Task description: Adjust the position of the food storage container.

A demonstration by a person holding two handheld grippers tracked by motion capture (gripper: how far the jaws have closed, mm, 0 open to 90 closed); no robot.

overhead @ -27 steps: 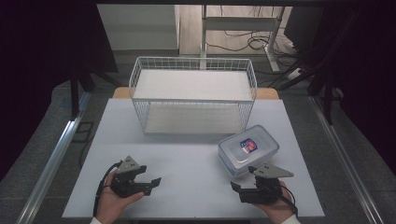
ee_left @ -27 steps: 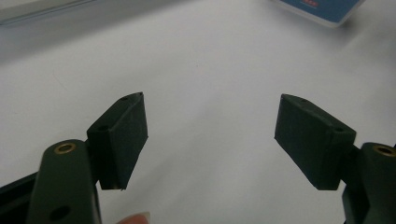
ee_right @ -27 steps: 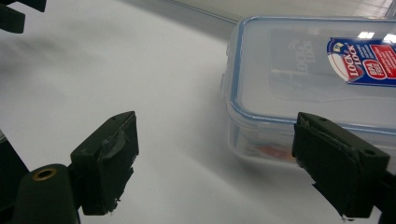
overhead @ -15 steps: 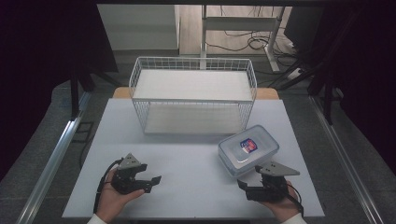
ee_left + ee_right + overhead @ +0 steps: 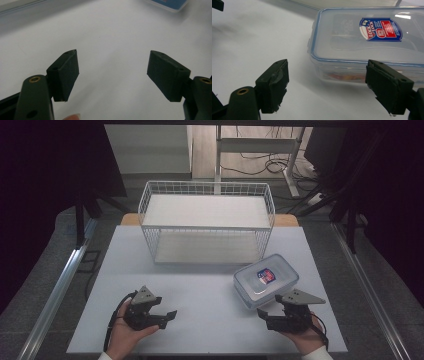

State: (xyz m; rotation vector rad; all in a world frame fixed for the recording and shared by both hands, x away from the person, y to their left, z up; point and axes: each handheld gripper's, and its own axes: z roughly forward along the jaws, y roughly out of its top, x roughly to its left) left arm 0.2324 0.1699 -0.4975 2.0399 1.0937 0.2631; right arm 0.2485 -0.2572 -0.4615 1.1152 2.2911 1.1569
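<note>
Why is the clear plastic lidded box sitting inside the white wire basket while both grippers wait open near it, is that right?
Not inside: the clear plastic lidded box sits on the white table in front of the white wire basket, as the high view shows. Both grippers, left and right, are open.

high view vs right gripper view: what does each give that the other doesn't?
High view alone: the white wire basket standing beyond the container, the white table as a whole, and both hands, with the left gripper open over bare table. Right gripper view alone: a close look along the right gripper with its jaws open and nothing between them, the container's near side wall, and something reddish, too blurred to name, behind it. Both: the clear lidded container with its blue and red label, apart from the jaws.
</note>
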